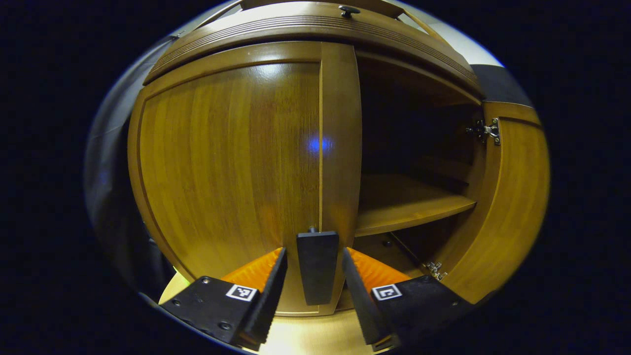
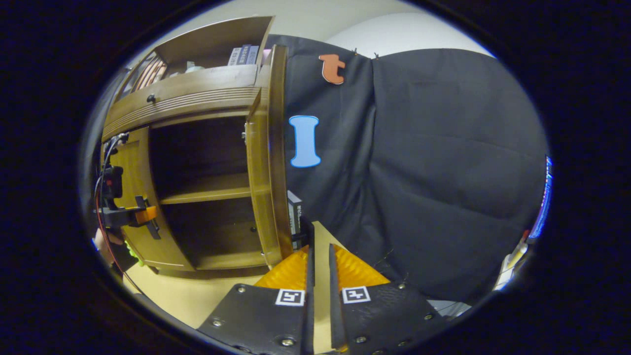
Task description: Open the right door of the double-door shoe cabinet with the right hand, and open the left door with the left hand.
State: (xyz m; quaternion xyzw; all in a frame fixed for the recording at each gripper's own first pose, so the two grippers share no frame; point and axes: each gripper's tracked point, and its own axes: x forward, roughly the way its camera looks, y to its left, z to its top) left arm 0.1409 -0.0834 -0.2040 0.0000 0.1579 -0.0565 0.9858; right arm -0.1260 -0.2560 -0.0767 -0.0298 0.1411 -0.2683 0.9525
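Note:
The brown shoe cabinet's left door (image 1: pixel 231 162) is closed. Its dark block handle (image 1: pixel 317 276) stands between the spread fingers of my left gripper (image 1: pixel 314 251), which is open, with a gap on both sides. The right door (image 1: pixel 512 207) is swung wide, baring a shelf (image 1: pixel 404 202). In the right gripper view that right door (image 2: pixel 268 162) shows edge-on, its handle (image 2: pixel 295 217) just left of my right gripper (image 2: pixel 320 249). The right gripper is shut to a thin slit with nothing in it. The left gripper (image 2: pixel 125 214) sits at the left door (image 2: pixel 133 187).
Tan floor (image 1: pixel 305 335) lies under the cabinet. A drawer front with a small knob (image 1: pixel 348 10) runs along the top, and open shelving with books (image 2: pixel 244 54) stands above it. The black cloth wall (image 2: pixel 434 172) hangs close behind the open right door.

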